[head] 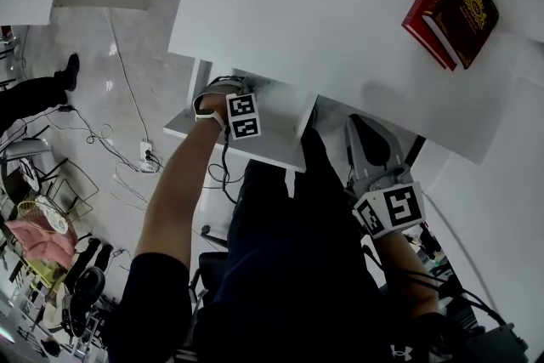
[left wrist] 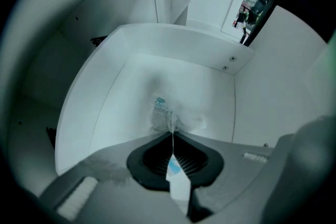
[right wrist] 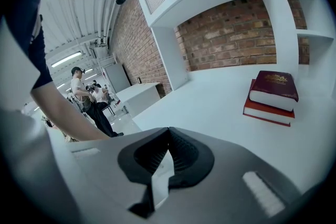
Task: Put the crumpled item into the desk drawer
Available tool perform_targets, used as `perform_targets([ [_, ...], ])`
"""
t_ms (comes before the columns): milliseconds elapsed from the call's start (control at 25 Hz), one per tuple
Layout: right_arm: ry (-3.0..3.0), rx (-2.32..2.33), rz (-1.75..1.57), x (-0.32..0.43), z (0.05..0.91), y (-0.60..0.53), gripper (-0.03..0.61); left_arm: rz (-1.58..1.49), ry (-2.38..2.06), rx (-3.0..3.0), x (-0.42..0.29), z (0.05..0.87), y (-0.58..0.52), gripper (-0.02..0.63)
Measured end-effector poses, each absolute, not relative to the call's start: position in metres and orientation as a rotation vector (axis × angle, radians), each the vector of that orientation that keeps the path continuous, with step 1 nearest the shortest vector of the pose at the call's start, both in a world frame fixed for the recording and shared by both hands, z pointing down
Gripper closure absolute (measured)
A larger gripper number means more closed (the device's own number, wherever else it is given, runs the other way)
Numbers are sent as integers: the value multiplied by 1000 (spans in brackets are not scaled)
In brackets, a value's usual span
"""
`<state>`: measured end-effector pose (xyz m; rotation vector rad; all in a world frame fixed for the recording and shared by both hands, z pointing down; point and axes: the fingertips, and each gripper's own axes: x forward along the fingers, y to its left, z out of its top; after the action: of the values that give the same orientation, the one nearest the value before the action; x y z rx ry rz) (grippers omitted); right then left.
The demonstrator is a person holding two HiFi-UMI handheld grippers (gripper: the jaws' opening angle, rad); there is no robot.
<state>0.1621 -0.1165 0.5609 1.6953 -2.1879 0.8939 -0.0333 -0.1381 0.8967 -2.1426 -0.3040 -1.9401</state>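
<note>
Between the pressed-together jaws of the left gripper (left wrist: 172, 132), a thin flap of the crumpled item (left wrist: 164, 113) is pinched. The rest of this clear wrapper bunches just beyond the tips, low inside the open white desk drawer (left wrist: 100, 97), whose walls rise on every side. The right gripper (right wrist: 168, 129) is closed on nothing above the desk (right wrist: 210, 107), with two books (right wrist: 272, 94) well ahead of it.

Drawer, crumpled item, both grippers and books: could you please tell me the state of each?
drawer: open.
left gripper: shut on the crumpled item.
crumpled item: pinched, hanging inside the drawer.
right gripper: shut, empty.
books: closed, stacked on the desk.
</note>
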Motion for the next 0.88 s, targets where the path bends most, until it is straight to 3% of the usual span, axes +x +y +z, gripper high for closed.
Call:
perform_targets([
  [120,-2194,1684,880,161,562,-117,575,-1944,-278,-2137,-33,897,-142,598],
  [240,-2195,1679,874,157,561,-116,575,-1924,-244,-2131,-34,892,-146,535],
  [360,-2215,1674,858,153,557,-118,575,-1902,-204,-2124,-34,884,-153,511],
  [880,-2341,1629,730,127,517,-116,575,-1655,191,-2336,-30,771,-173,511],
])
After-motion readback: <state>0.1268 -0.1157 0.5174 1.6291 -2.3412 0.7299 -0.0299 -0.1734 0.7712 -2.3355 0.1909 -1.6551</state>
